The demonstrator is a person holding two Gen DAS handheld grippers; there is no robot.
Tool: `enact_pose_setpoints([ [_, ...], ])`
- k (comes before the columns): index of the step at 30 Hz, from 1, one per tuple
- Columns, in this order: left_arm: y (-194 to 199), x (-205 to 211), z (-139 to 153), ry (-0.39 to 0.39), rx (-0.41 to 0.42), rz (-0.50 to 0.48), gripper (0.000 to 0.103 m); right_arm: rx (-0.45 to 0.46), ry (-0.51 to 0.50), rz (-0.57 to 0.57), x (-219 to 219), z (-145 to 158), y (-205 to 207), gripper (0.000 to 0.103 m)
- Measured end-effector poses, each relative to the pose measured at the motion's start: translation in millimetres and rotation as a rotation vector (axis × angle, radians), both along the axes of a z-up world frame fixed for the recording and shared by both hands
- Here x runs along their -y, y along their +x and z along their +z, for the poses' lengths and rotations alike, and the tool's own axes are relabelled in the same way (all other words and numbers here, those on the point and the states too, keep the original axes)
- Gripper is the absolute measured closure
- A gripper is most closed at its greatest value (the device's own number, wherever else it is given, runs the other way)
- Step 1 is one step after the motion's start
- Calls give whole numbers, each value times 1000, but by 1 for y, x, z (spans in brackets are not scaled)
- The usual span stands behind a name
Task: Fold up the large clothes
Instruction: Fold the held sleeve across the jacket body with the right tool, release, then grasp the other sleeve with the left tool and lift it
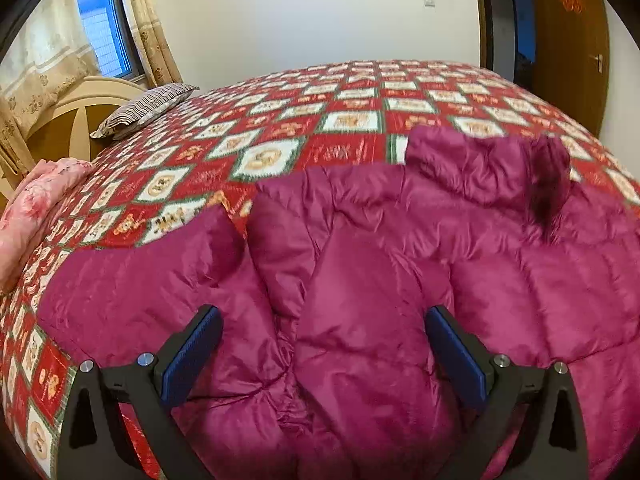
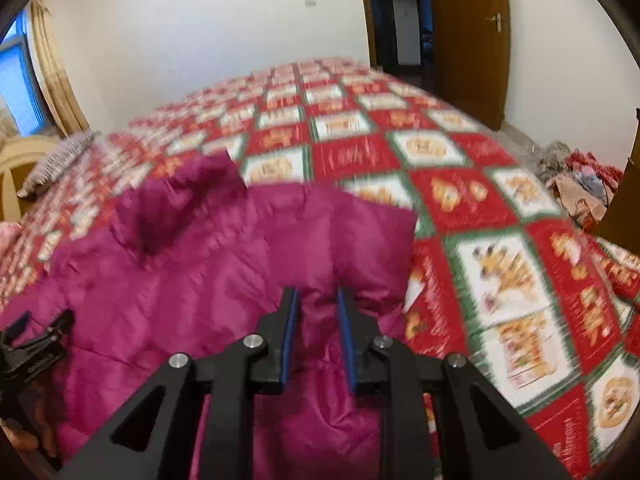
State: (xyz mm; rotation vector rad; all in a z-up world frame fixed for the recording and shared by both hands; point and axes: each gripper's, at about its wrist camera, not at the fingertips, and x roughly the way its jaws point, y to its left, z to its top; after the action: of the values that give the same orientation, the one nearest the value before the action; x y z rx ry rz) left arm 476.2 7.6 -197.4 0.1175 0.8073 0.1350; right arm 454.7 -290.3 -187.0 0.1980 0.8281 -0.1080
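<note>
A magenta puffer jacket (image 1: 400,248) lies spread on the bed, its fur-trimmed hood (image 1: 552,184) at the far right. My left gripper (image 1: 324,316) is open wide just above a folded sleeve bulge of the jacket, holding nothing. In the right wrist view the jacket (image 2: 208,264) fills the left and middle. My right gripper (image 2: 318,296) is nearly shut, pinching a fold of the jacket's right side between its blue pads (image 2: 290,332). The left gripper's body (image 2: 36,344) shows at the left edge.
The bed carries a red, white and green patchwork quilt (image 1: 340,120). A striped pillow (image 1: 148,106) and a pink folded blanket (image 1: 36,208) lie at the left by the headboard. A wooden door (image 2: 468,32) and a heap of things on the floor (image 2: 576,184) are at the right.
</note>
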Motion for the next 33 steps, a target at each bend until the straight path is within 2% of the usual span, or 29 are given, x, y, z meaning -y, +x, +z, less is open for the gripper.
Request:
enact_pose_setpoints([
  [2,2,2,-6,0,-19,-4,1,-9,-3,-11,0,-15,-1,78],
  [6,9,0,-13,-34,-48,-7,1,9,2,-13,1,-16,-6,74],
  [10,9,-4,-11,-66,-49,-10,1,19,-14,18,-7,-16,-6,58],
  [12,2,-18,2,-135,-28,1,1,16,-34,30,-11,-16,-6,54],
  [14,-14,-47,24,-240,38,46,1,11,-59,31,-15,-17,-4,52],
  [16,-27,-85,44,-307,96,112,1,11,-61,35,-16,-17,-4,51],
  [17,-31,-103,50,-308,109,148,1,11,-58,36,-15,-17,-5,50],
  [19,-37,-140,60,-273,139,232,1,12,-54,38,-15,-17,-4,50],
  [21,-41,-188,64,-195,169,362,1,11,-51,40,-14,-17,-4,49],
  [23,-41,-242,58,-138,144,543,1,10,-57,40,-15,-18,-3,49],
  [25,-38,-279,49,-152,112,653,1,8,-64,40,-16,-18,-3,49],
  [26,-36,-301,40,-183,82,713,1,6,-68,41,-16,-18,-3,48],
  [30,-28,-341,12,-307,21,791,1,2,-80,41,-17,-18,-2,48],
  [32,-22,-339,1,-335,3,770,1,-2,-89,40,-18,-18,-2,48],
  [33,-20,-336,-1,-318,3,765,2,-3,-94,40,-19,-19,-2,48],
])
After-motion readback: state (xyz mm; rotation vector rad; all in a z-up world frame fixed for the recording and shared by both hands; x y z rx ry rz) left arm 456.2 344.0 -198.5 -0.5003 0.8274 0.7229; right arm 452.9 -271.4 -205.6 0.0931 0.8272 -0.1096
